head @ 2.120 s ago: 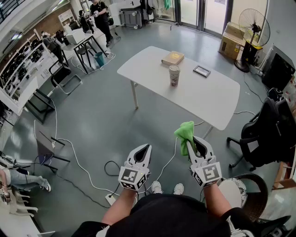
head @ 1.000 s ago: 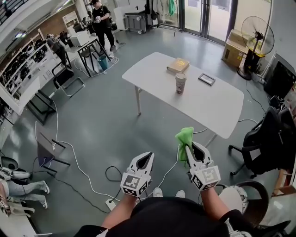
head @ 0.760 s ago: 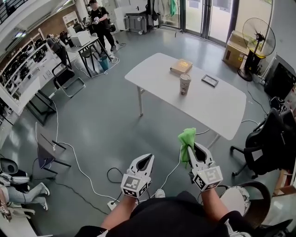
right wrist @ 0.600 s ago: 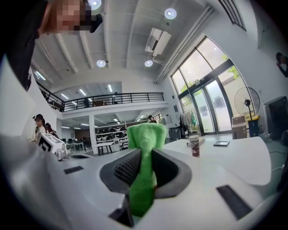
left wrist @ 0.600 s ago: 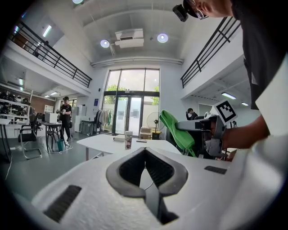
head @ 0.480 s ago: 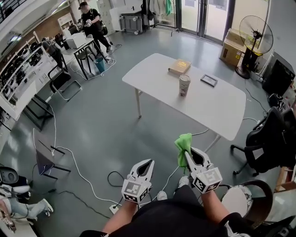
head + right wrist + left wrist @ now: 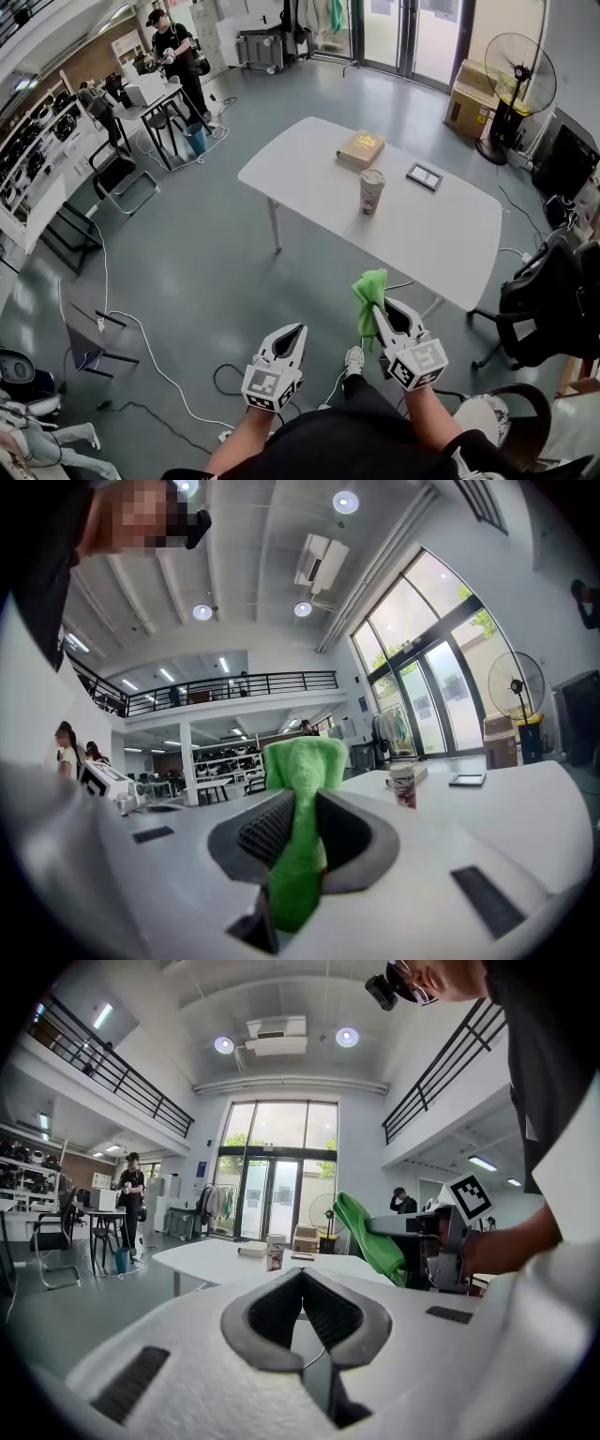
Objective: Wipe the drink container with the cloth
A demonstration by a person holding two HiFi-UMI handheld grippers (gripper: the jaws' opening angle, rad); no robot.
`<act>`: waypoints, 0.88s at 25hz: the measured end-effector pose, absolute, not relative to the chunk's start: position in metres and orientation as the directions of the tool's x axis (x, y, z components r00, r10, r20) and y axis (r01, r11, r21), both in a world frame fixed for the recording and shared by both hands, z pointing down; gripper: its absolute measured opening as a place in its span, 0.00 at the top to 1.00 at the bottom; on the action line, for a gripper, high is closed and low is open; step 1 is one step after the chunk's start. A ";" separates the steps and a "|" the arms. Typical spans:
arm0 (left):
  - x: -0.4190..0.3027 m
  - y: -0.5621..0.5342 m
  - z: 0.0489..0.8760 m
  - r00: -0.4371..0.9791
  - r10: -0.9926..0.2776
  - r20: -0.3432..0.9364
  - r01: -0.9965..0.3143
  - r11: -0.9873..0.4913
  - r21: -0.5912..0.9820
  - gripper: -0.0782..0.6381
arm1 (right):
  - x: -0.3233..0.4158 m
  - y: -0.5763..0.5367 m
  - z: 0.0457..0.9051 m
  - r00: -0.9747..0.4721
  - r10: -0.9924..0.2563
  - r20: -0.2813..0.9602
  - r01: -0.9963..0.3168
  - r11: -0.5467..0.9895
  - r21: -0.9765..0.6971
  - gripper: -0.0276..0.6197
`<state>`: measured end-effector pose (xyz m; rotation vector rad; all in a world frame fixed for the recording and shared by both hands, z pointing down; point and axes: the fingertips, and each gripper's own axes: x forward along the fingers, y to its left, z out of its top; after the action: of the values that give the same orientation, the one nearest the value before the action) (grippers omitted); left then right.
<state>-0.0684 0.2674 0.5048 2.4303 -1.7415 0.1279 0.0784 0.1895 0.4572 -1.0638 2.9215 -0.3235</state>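
Green cloth (image 7: 370, 289) sticks up out of the right tongs (image 7: 382, 309), which are clenched on it. In the right gripper view the fabric fills the gap between the two dark pads, with a folded tuft above the tips and the rest trailing down toward the body of the tool. The left tongs (image 7: 297, 330) are closed with nothing in them. The left gripper view shows their tips meeting, and the oval opening behind them is bare. Both tools are held low in front of the person, above the grey floor (image 7: 206, 262) and well apart from the table (image 7: 300, 164). The right one is closer to the table's near edge.

The drink container is a tall paper cup (image 7: 371, 191). It stands upright near the middle of the white table, and neither tool touches it. Just beyond the cup lies a tan book (image 7: 361, 149), and to the right of the book sits a dark flat frame (image 7: 425, 175). Both lie apart from the cup.

A black chair (image 7: 553, 300) stands off the table's right end. Farther back a fan (image 7: 522, 75) stands on its pole beside a cardboard box (image 7: 466, 98). A white cable (image 7: 141, 323) snakes across the floor to the person's left. At the far left of the room another person (image 7: 173, 56) stands by a smaller desk.
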 end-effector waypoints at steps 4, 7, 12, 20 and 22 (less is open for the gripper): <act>-0.083 0.217 0.500 0.293 -0.943 0.160 -0.956 -0.285 0.071 0.87 | 0.075 0.136 0.454 -0.767 -0.638 0.063 -0.638 0.749 -0.179 0.84; -0.089 0.179 0.497 0.283 -0.945 0.165 -0.959 -0.278 0.057 0.87 | 0.075 0.099 0.452 -0.771 -0.634 0.065 -0.634 0.752 -0.182 0.84; -0.079 0.114 0.494 0.296 -0.939 0.174 -0.955 -0.292 0.049 0.87 | 0.081 0.038 0.456 -0.779 -0.622 0.082 -0.624 0.753 -0.209 0.84; -0.065 0.029 0.489 0.314 -0.935 0.166 -0.949 -0.314 0.028 0.87 | 0.088 -0.044 0.457 -0.790 -0.607 0.082 -0.609 0.763 -0.215 0.84; -0.061 0.018 0.490 0.309 -0.936 0.169 -0.951 -0.308 0.029 0.87 | 0.093 -0.056 0.459 -0.794 -0.601 0.089 -0.605 0.767 -0.214 0.84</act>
<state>-0.0613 0.0177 0.4897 2.4393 -1.7689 0.1815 0.0931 -0.0563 0.4588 -1.0124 2.9668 -0.3680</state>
